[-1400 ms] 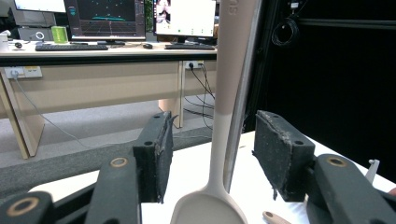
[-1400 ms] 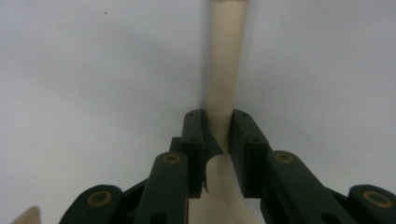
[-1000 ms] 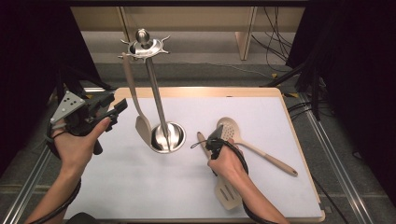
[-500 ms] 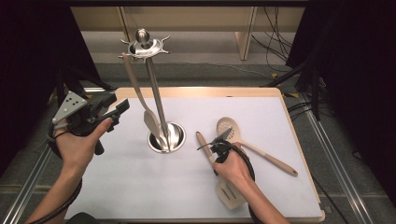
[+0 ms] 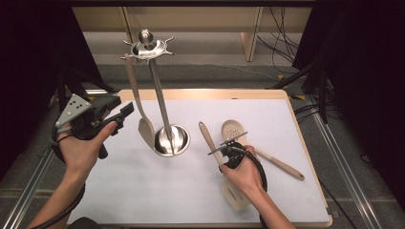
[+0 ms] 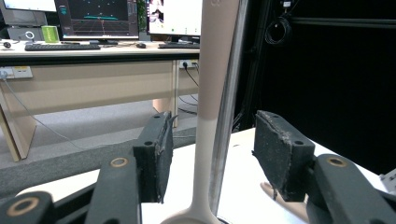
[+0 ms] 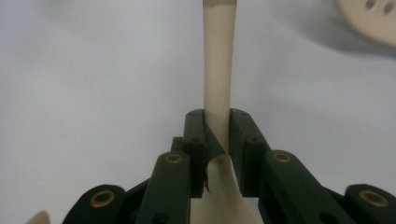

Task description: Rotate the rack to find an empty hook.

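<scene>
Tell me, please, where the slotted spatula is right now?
In the high view the slotted spatula is right of centre, clamped in the right tongs, between the steel stand and the perforated spoon.

Cream slotted plastic spatula (image 5: pixel 235 193): middle hidden under right hand (image 5: pixel 243 174); handle top cut off in right gripper view, blurred there.

The right tongs (image 5: pixel 223 151) — clamped on the slotted spatula (image 5: pixel 234 193) — have carried it further up the mat.

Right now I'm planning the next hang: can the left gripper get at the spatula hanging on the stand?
Probably yes: the left gripper is open, aimed at the hanging spatula, with nothing between them.
</scene>
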A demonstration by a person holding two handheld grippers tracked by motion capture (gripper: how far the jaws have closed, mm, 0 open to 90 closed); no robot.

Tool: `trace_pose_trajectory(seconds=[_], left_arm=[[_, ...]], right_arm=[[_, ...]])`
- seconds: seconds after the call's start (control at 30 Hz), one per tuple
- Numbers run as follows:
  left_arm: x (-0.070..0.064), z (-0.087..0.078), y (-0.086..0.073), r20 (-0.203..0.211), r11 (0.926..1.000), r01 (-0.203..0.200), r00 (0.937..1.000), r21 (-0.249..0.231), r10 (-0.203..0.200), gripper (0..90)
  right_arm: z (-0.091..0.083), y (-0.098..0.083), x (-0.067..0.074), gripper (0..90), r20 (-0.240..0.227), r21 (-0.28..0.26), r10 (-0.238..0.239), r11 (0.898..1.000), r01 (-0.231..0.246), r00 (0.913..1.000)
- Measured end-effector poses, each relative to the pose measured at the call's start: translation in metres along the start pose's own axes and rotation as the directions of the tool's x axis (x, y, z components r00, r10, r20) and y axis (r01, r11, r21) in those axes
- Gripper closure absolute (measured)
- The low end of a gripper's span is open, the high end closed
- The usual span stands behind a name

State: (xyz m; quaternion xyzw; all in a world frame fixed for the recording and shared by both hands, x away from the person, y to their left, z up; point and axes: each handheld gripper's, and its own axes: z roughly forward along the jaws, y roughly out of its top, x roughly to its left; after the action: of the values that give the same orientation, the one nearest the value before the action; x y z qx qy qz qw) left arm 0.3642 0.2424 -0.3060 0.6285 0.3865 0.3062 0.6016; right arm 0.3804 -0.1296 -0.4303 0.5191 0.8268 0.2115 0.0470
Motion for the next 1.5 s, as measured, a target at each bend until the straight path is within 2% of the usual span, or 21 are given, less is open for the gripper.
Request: trace_pose_trajectory(seconds=[0.17, 0.23, 0.27, 0.4, 0.43, 0.5, 0.53, 0.6, 0.63, 0.73, 0.77, 0.93, 1.0, 1.07, 1.13, 1.2, 1.27, 1.3, 1.37, 1.4, 1.5], left_arm=[[-0.002, 0.001, 0.000, 0.012, 1.0000, -0.005, 0.9999, -0.007, 0.005, 46.9], [-0.004, 0.001, 0.000, 0.016, 0.9999, -0.010, 0.9998, -0.010, 0.010, 47.0], [-0.004, 0.001, 0.000, 0.020, 0.9999, -0.012, 0.9997, -0.010, 0.012, 47.0], [-0.007, 0.000, 0.001, 0.026, 0.9997, -0.018, 0.9995, -0.019, 0.018, 47.2], [-0.007, 0.000, 0.001, 0.029, 0.9996, -0.019, 0.9994, -0.020, 0.020, 47.2], [-0.009, 0.000, 0.001, 0.035, 0.9996, -0.019, 0.9992, -0.022, 0.019, 47.2], [-0.010, 0.001, 0.001, 0.044, 0.9996, -0.020, 0.9988, -0.022, 0.021, 47.2], [-0.013, 0.002, 0.000, 0.058, 0.9995, -0.023, 0.9980, -0.024, 0.024, 47.3], [-0.014, 0.003, -0.001, 0.065, 0.9994, -0.027, 0.9975, -0.021, 0.028, 47.3], [-0.018, 0.007, -0.002, 0.083, 0.9995, -0.028, 0.9961, -0.017, 0.030, 47.2], [-0.019, 0.007, -0.002, 0.089, 0.9994, -0.030, 0.9956, -0.015, 0.032, 47.1], [-0.025, 0.011, -0.001, 0.113, 0.9996, -0.028, 0.9931, -0.010, 0.029, 46.2], [-0.027, 0.012, -0.001, 0.123, 0.9996, -0.028, 0.9920, -0.006, 0.029, 46.0], [-0.030, 0.014, -0.001, 0.133, 0.9995, -0.031, 0.9907, -0.003, 0.031, 45.7], [-0.033, 0.017, -0.001, 0.147, 0.9993, -0.036, 0.9886, 0.009, 0.034, 45.4], [-0.036, 0.020, -0.002, 0.157, 0.9986, -0.047, 0.9867, 0.023, 0.043, 44.8], [-0.041, 0.022, -0.003, 0.169, 0.9982, -0.050, 0.9846, 0.033, 0.043, 44.7], [-0.043, 0.023, -0.004, 0.175, 0.9980, -0.052, 0.9836, 0.036, 0.045, 44.6], [-0.046, 0.026, -0.004, 0.185, 0.9975, -0.058, 0.9815, 0.042, 0.049, 44.4], [-0.048, 0.027, -0.005, 0.189, 0.9975, -0.053, 0.9810, 0.047, 0.043, 44.4], [-0.053, 0.031, -0.004, 0.203, 0.9968, -0.059, 0.9781, 0.054, 0.047, 44.3]], right_arm=[[-0.010, -0.006, -0.003, 78.3, -0.018, -0.140, -0.079, 0.987, 0.076, 0.9967], [-0.013, -0.007, -0.003, 78.2, -0.029, -0.168, -0.088, 0.982, 0.082, 0.9957], [-0.015, -0.008, -0.003, 78.2, -0.006, -0.194, -0.094, 0.977, 0.091, 0.9956], [-0.022, -0.012, -0.002, 78.2, -0.033, -0.255, -0.080, 0.965, 0.069, 0.9963], [-0.023, -0.014, -0.002, 78.2, -0.035, -0.277, -0.073, 0.959, 0.061, 0.9967], [-0.025, -0.014, -0.006, 78.2, -0.029, -0.317, -0.122, 0.943, 0.106, 0.9921], [-0.027, -0.016, -0.004, 78.2, -0.035, -0.313, -0.094, 0.947, 0.078, 0.9950], [-0.030, -0.018, -0.005, 78.2, -0.022, -0.345, -0.108, 0.934, 0.094, 0.9939], [-0.032, -0.019, -0.005, 78.2, -0.042, -0.342, -0.095, 0.937, 0.075, 0.9946], [-0.036, -0.024, -0.005, 78.2, -0.045, -0.368, -0.087, 0.928, 0.065, 0.9952], [-0.037, -0.025, -0.005, 78.2, -0.022, -0.388, -0.109, 0.917, 0.092, 0.9939], [-0.043, -0.029, -0.005, 78.2, -0.014, -0.422, -0.111, 0.902, 0.095, 0.9937], [-0.045, -0.030, -0.004, 78.2, -0.010, -0.452, -0.132, 0.885, 0.114, 0.9911], [-0.049, -0.032, 0.002, 78.2, -0.033, -0.456, -0.088, 0.888, 0.063, 0.9956], [-0.051, -0.031, 0.002, 78.2, -0.015, -0.480, -0.118, 0.872, 0.097, 0.9929], [-0.053, -0.030, 0.005, 78.2, -0.044, -0.477, -0.110, 0.876, 0.076, 0.9930], [-0.055, -0.030, 0.007, 78.2, -0.039, -0.477, -0.112, 0.875, 0.080, 0.9929], [-0.054, -0.030, 0.007, 78.2, -0.023, -0.493, -0.139, 0.863, 0.110, 0.9900], [-0.056, -0.030, 0.011, 78.2, -0.029, -0.507, -0.120, 0.857, 0.088, 0.9924], [-0.057, -0.030, 0.011, 78.2, -0.021, -0.507, -0.131, 0.856, 0.102, 0.9912], [-0.060, -0.029, 0.014, 78.2, -0.056, -0.511, -0.119, 0.857, 0.074, 0.9913]])
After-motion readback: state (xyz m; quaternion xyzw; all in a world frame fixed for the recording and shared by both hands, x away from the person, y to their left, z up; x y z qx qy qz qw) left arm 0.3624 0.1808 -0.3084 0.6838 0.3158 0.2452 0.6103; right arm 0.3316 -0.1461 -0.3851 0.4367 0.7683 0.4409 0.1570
